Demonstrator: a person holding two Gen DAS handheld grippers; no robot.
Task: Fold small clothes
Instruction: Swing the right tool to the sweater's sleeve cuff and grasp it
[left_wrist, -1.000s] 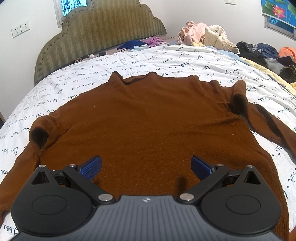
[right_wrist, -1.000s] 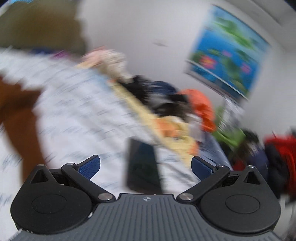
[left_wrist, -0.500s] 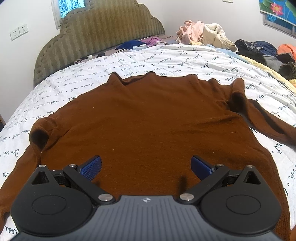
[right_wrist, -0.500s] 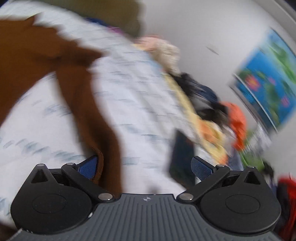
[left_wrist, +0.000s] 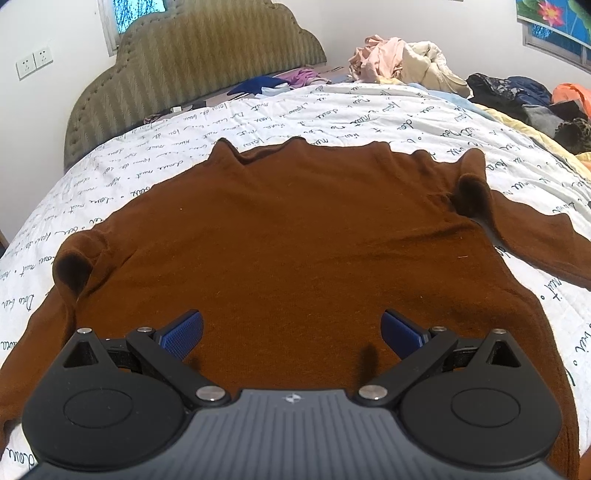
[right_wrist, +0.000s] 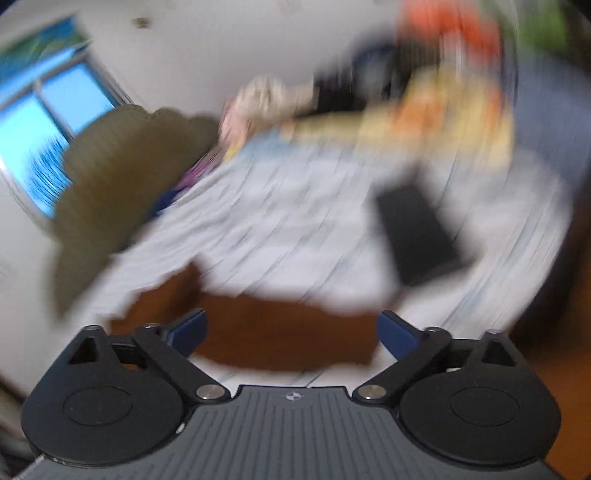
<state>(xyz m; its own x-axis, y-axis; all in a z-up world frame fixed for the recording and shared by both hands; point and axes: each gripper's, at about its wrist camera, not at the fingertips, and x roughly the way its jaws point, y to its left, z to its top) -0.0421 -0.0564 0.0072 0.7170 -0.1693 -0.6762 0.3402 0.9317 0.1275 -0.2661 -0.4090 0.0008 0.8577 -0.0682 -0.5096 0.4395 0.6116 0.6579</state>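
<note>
Lying flat: one brown sweater (left_wrist: 295, 236), two sleeves out, on one bedspread (left_wrist: 369, 110).

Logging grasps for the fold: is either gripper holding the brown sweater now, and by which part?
Nothing is held. The left gripper is open above the brown sweater; the right gripper, in a blurred view, is open too.

left tool (left_wrist: 291, 332) spread wide above brown sweater (left_wrist: 288, 236) | sweater flat on script-printed quilt (left_wrist: 369, 110)
</note>
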